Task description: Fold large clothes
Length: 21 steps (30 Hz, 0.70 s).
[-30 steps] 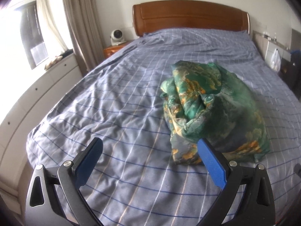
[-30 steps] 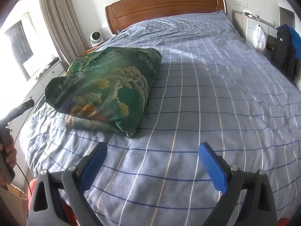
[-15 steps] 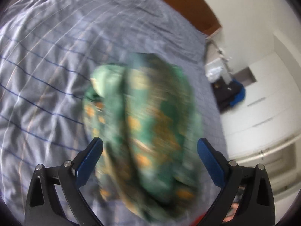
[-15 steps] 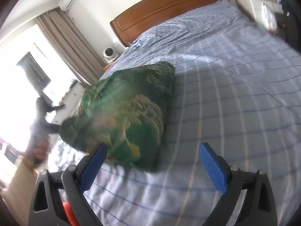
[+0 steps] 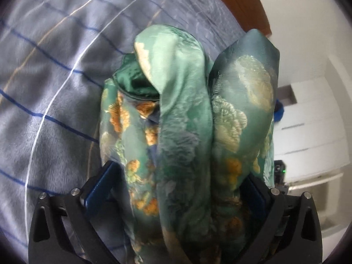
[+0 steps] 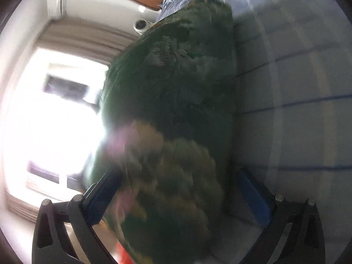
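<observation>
With both tongs, left and right, spread wide around the green garment, its silky bundle could slip onto the bed.

Green garment between wide jaws

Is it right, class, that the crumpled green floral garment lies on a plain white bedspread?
Not quite. The green floral garment is crumpled, but the bedspread is grey-blue with a check of dark blue and white lines, as the left wrist view shows.
</observation>
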Motion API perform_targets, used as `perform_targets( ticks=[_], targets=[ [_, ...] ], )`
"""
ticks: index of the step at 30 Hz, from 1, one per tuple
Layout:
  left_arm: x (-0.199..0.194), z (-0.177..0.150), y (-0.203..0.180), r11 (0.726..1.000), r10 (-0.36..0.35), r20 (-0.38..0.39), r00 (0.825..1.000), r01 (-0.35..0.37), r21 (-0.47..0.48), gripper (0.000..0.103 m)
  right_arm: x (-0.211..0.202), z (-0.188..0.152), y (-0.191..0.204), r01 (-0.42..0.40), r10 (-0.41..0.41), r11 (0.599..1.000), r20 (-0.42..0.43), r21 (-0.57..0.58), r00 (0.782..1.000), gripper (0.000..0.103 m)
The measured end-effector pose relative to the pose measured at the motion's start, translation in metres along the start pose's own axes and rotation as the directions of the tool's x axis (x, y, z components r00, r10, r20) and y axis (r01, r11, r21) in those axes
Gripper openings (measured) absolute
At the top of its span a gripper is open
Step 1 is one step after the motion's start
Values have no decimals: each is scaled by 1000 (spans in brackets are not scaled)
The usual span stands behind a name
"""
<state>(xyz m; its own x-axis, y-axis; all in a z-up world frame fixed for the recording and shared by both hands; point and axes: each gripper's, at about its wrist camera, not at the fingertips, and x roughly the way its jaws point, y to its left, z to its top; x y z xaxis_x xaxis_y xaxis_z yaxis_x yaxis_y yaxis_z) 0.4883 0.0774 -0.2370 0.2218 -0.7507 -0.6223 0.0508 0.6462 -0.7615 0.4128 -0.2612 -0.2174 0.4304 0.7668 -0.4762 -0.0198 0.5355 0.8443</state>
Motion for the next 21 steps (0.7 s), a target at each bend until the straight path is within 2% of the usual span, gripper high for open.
perform_targets(
  ticks=[2, 3, 4, 5, 7, 9, 11, 14, 17, 19, 20, 21],
  targets=[
    [1, -2, 3, 1000, 0, 2, 1000, 0, -8, 103, 14, 3, -6, -59, 59, 996, 1, 74, 998, 103],
    [1, -3, 1, 1000, 13, 3, 1000, -13, 1, 96, 18, 4, -5, -57, 58, 995, -1, 82, 998, 103],
    [0, -6, -5, 999, 34, 2, 999, -34, 23, 78, 22, 6, 1, -19, 20, 998, -12, 61, 1000, 100],
    [-3, -11, -12, 998, 52, 8, 999, -52, 38, 71, 22, 7, 7, 12, -11, 999, -18, 33, 1000, 93],
    [-13, -16, -22, 997, 62, 28, 998, -64, 47, 53, 19, 3, 33, 112, -114, 989, -10, -99, 993, 82],
    [-28, -22, -33, 996, 53, 59, 997, -57, 66, 48, 16, -7, 61, 200, -200, 951, 23, -238, 979, 76],
    [-48, -30, -48, 994, 28, 98, 995, -38, 101, 46, 12, -20, 90, 254, -246, 899, 70, -355, 967, 73],
    [-74, -40, -74, 988, 19, 146, 989, -42, 152, 46, 1, -37, 129, 272, -233, 839, 141, -471, 962, 73],
    [-87, -41, -102, 978, 1, 182, 983, -39, 205, 46, -18, -40, 148, 237, -166, 836, 184, -494, 969, 73],
    [-83, -42, -120, 966, 14, 195, 981, -64, 251, 47, -30, -36, 152, 222, -135, 836, 204, -502, 970, 73],
    [-78, -42, -124, 962, 21, 196, 980, -73, 263, 48, -36, -31, 150, 209, -121, 842, 203, -498, 972, 73],
    [-68, -41, -125, 960, 35, 192, 981, -87, 267, 55, -38, -27, 146, 202, -115, 849, 203, -489, 972, 73]
  ],
)
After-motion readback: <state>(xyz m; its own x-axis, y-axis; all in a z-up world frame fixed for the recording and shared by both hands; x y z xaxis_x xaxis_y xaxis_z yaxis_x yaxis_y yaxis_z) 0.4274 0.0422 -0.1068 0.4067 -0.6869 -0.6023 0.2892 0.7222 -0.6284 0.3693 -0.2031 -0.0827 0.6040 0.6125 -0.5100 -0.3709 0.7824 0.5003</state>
